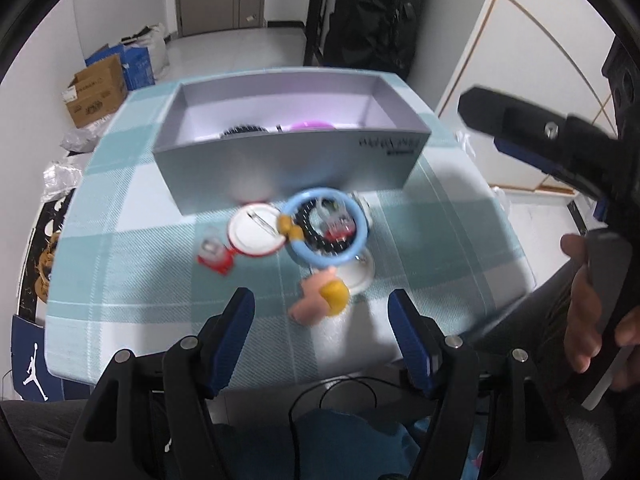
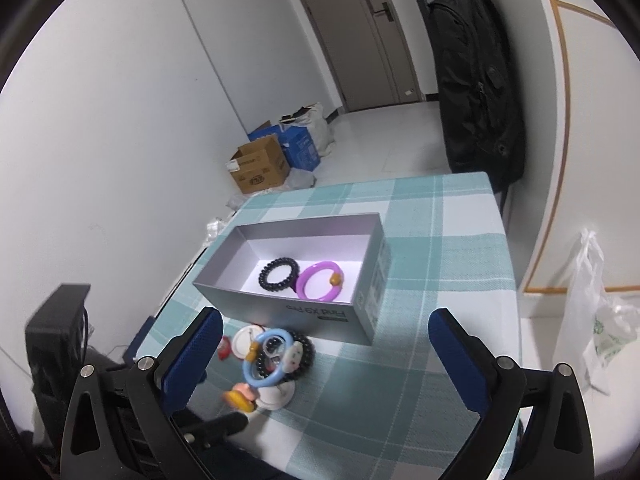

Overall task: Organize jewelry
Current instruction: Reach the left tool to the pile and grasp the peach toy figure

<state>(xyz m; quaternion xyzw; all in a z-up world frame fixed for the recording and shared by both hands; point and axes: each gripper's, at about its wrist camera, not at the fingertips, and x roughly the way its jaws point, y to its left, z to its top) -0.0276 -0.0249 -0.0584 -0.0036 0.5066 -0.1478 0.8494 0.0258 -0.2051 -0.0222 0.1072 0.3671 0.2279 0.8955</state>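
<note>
White walls and a pale tiled floor surround a small table (image 2: 440, 280) covered in a teal-and-white checked cloth.

Nearest, the left gripper (image 1: 322, 322) hangs over the table's front edge with its two blue-padded fingers spread wide and nothing between them. The right gripper (image 2: 326, 354) is likewise held well open and empty, its jaws framing the table from the other side; a hand (image 1: 588, 300) grips its handle in the left wrist view.

Just beyond the fingers lies a loose heap of jewelry. I count one light-blue plastic ring bracelet (image 1: 324, 228) with small yellow beads and a pink-and-yellow charm (image 1: 320, 298) at its near end, one black beaded bracelet (image 2: 304, 354) partly under it, two round white badges (image 1: 252, 232), one with a red rim and one mostly hidden beneath the heap, and two small red-and-clear pieces (image 1: 214, 254), too blurred to identify.

Behind the heap, touching or nearly touching it, stands one open grey cardboard box (image 2: 320, 316). Inside it are two bracelets side by side: one black beaded coil (image 2: 278, 274) and one purple ring bracelet (image 2: 322, 280) with a yellow bead.

Farther off, on the floor, sit one brown carton (image 2: 260, 166) and one blue carton (image 2: 302, 146), and a black bag (image 2: 480, 92) hangs by the door (image 2: 352, 28).
</note>
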